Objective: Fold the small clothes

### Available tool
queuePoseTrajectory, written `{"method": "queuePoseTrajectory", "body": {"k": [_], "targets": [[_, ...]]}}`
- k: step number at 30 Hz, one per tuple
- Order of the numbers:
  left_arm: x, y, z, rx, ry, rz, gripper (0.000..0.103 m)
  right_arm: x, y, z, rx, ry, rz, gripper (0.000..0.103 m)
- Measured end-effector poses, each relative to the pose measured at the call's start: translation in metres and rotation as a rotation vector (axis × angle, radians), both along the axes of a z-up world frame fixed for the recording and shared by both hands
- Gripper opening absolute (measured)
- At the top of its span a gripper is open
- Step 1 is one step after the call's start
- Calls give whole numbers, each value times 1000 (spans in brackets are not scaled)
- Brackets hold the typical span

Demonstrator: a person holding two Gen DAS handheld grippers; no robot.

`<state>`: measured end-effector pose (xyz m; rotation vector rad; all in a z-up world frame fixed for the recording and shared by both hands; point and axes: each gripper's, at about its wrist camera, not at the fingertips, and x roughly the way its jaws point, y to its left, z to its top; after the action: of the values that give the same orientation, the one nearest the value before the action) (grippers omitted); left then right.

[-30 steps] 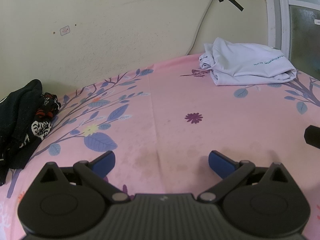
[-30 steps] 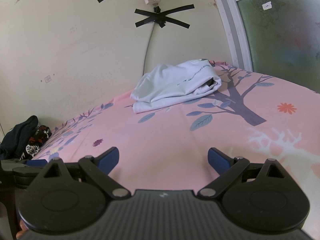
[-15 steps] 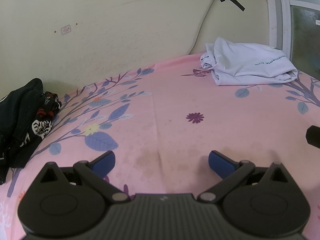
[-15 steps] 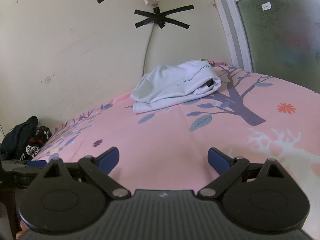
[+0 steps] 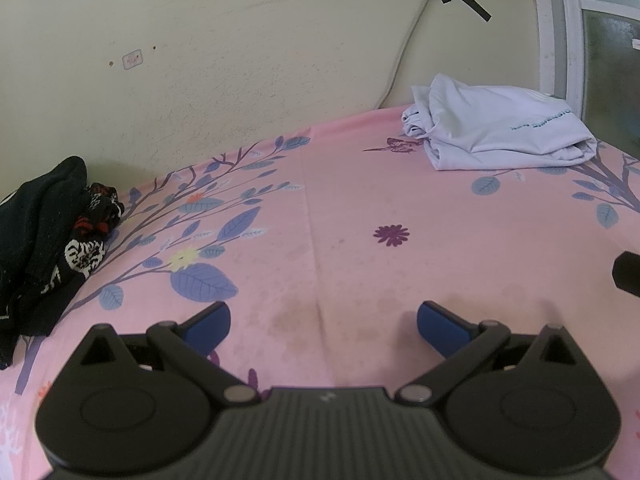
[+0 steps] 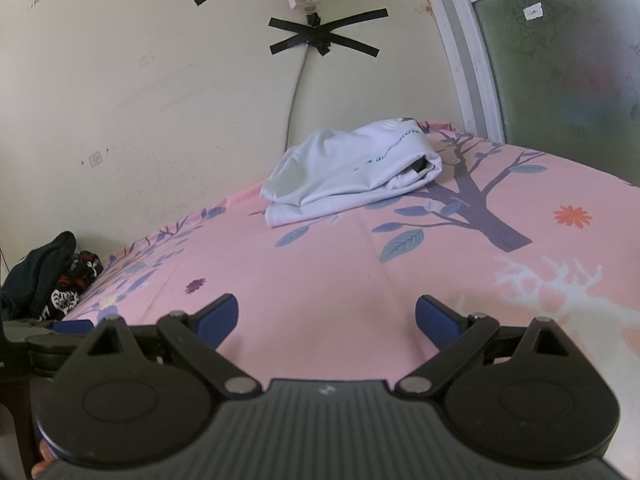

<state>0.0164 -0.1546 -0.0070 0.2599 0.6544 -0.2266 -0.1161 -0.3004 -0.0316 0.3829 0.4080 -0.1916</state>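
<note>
Garments: a dark heap (image 5: 44, 236) of black cloth with a red-and-white patterned piece lies at the bed's left edge against the wall; a white shirt (image 5: 500, 136), already in a rough fold, sits at the far right corner near the window frame
Handling: judged light, limp and prone to slumping; nothing stiff or fragile, and the knit looks grippy enough for the blue pads
Hold point: best guess is a free hem or corner of the heap's top layer, so one piece peels off alone
Left gripper (image 5: 322, 322): jaws spread wide, nothing between them, low over the pink bedsheet (image 5: 340, 200) near its front edge; heap well apart to its left, shirt well apart ahead and right
Right gripper (image 6: 326, 316): jaws likewise spread and empty; shirt (image 6: 352, 168) well ahead, heap (image 6: 48, 276) far left
Risk: pinching several layers at once
</note>
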Motion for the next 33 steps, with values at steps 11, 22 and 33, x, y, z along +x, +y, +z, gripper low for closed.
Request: {"method": "queuePoseTrajectory", "body": {"k": [11, 22, 33], "targets": [[0, 0, 0, 0, 1, 1, 103, 0, 0, 1, 1, 2, 0, 91], [1, 1, 0, -2, 6, 7, 103, 0, -1, 1, 1, 1, 0, 91], [1, 1, 0, -2, 5, 7, 103, -1, -1, 1, 2, -3, -3, 91]]}}
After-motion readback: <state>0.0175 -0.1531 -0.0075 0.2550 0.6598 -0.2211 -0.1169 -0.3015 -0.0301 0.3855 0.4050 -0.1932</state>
